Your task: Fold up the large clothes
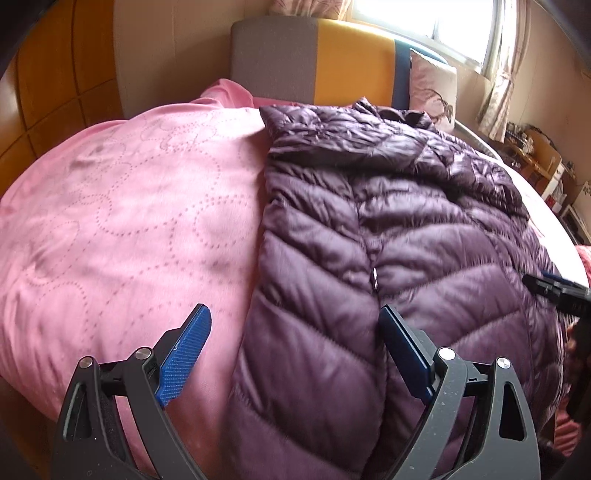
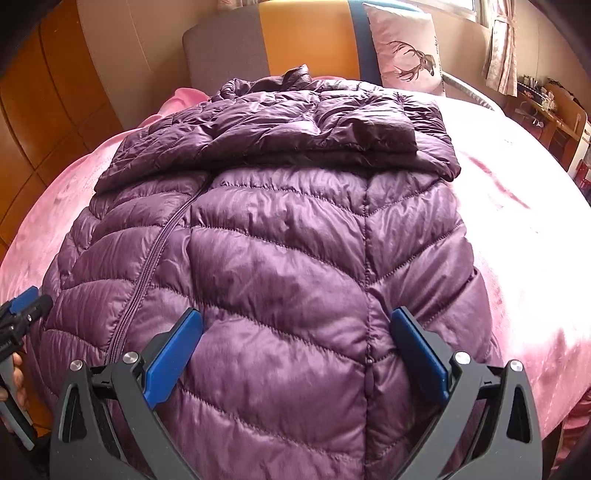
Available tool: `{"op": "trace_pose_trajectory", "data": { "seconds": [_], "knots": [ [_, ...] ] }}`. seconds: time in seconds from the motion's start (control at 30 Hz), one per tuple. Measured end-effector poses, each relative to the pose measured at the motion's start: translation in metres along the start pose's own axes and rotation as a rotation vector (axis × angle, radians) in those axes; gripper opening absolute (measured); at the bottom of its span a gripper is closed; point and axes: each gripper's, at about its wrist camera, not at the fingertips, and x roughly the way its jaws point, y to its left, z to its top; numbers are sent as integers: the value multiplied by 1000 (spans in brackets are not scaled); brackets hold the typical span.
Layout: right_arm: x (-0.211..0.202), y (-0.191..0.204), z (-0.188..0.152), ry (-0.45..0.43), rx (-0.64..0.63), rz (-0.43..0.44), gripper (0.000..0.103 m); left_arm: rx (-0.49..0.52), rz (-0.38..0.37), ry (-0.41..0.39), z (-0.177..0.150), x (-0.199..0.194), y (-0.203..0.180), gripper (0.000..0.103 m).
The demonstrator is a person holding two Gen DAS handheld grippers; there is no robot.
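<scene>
A purple quilted down jacket (image 1: 388,229) lies flat on a pink bedspread (image 1: 129,206), collar toward the headboard, zipper closed. Its sleeves are folded across the chest, seen in the right wrist view (image 2: 314,125). My left gripper (image 1: 295,325) is open and empty, hovering over the jacket's left hem edge. My right gripper (image 2: 297,328) is open and empty, hovering over the jacket (image 2: 288,258) near its hem. The right gripper also shows at the edge of the left wrist view (image 1: 561,291), and the left gripper at the edge of the right wrist view (image 2: 22,310).
A grey, orange and blue headboard (image 2: 295,40) stands at the far end with a deer-print pillow (image 2: 406,48) against it. Wooden wardrobe panels (image 1: 55,81) are on the left. A window with curtains (image 1: 461,29) and a cluttered wooden shelf (image 2: 554,110) are on the right.
</scene>
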Motion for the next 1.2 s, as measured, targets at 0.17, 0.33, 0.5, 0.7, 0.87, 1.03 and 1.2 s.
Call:
{"op": "trace_pose_trajectory", "data": {
  "seconds": [0.17, 0.33, 0.5, 0.7, 0.87, 1.03, 1.2],
  "knots": [
    [-13, -9, -6, 0, 14, -11, 101, 11, -21, 6, -11, -8, 4, 91],
    [-27, -23, -14, -2, 21, -43, 101, 40, -27, 8, -21, -18, 4, 91],
    [-35, -39, -24, 7, 39, -63, 101, 68, -34, 18, -31, -26, 4, 91],
    [-41, -53, -38, 33, 45, -81, 101, 109, -53, 40, -46, -34, 0, 91],
    [-48, -78, -58, 76, 127, -41, 101, 138, -80, 62, -58, -38, -3, 91],
    [-55, -82, -83, 140, 134, 52, 101, 161, -146, 119, -72, -37, -6, 87],
    [-54, -77, -105, 209, 139, 147, 73, 132, -227, 168, -80, -34, 0, 52]
  ]
}}
